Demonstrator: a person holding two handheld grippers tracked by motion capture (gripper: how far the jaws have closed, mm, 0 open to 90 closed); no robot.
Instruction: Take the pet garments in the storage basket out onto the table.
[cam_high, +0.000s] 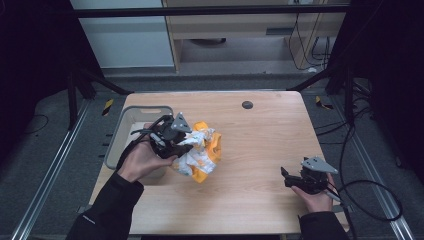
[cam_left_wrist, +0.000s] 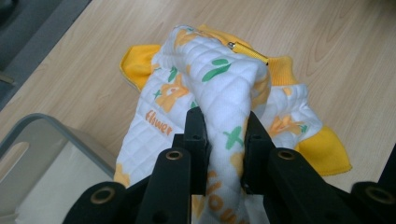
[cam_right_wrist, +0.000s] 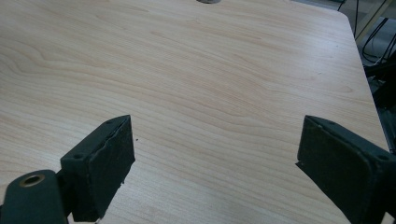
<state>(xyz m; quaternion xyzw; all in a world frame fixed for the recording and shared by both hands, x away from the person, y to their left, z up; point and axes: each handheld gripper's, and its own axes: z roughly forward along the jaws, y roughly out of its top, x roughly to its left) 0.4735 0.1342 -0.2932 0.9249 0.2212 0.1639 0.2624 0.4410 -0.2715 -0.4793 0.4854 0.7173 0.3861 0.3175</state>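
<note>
Left gripper (cam_left_wrist: 224, 140) fingers (cam_left_wrist: 195, 135) clamped on raised fold of quilted baby garment (cam_left_wrist: 219, 88); rest drapes onto counter (cam_high: 260, 150) beyond fingers, grey bin (cam_high: 122, 130) just beside them, likely its destination. Right gripper (cam_right_wrist: 215, 163) fingers wide apart, idle over bare counter.

Your high view: dim, dark at both side edges, desk (cam_high: 260, 150) evenly lit from above, soft shadows. Both tool views brighter; near jaws slightly soft, no glare.
</note>
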